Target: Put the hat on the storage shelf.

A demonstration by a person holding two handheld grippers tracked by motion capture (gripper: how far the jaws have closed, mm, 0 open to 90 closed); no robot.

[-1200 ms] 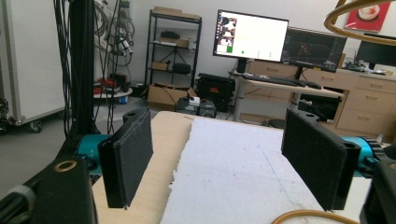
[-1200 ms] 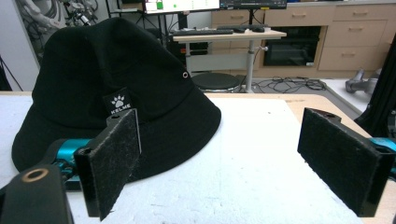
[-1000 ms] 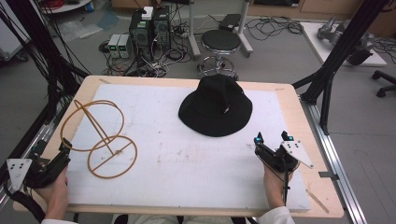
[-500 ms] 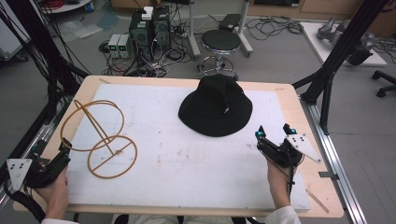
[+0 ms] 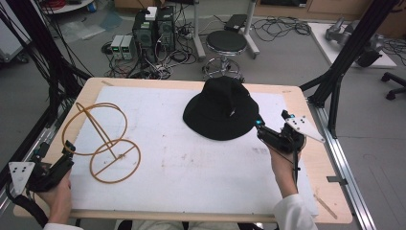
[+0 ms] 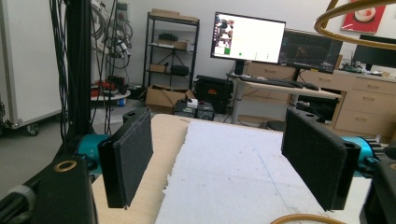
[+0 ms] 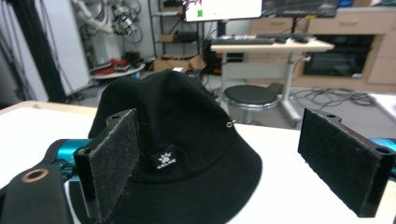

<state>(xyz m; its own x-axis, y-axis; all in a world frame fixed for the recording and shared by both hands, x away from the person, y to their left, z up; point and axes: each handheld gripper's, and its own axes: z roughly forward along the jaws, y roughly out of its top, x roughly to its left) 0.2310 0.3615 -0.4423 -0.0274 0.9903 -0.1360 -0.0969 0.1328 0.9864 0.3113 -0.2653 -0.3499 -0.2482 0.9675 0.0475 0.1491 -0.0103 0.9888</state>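
A black bucket hat (image 5: 223,109) sits crown up on the white mat (image 5: 191,163), right of centre toward the far side. It has a small white label (image 7: 166,159) on its side. My right gripper (image 5: 271,123) is open at the hat's right brim, and the brim (image 7: 219,186) lies just ahead of its jaws. A golden wire stand (image 5: 102,141) of two rings and a rod stands at the left. My left gripper (image 5: 68,147) is open beside the stand's lower ring (image 6: 303,218), nothing between its jaws.
The mat lies on a wooden table (image 5: 306,110) with black frame posts (image 5: 344,57) at its corners. A round stool (image 5: 226,43), computer boxes (image 5: 153,28) and cables stand on the floor beyond the far edge. A desk with monitors (image 6: 247,38) stands further back.
My right gripper has moved forward and slightly left, up to the hat's right brim. The left gripper, the hat and the wire stand have stayed in place.
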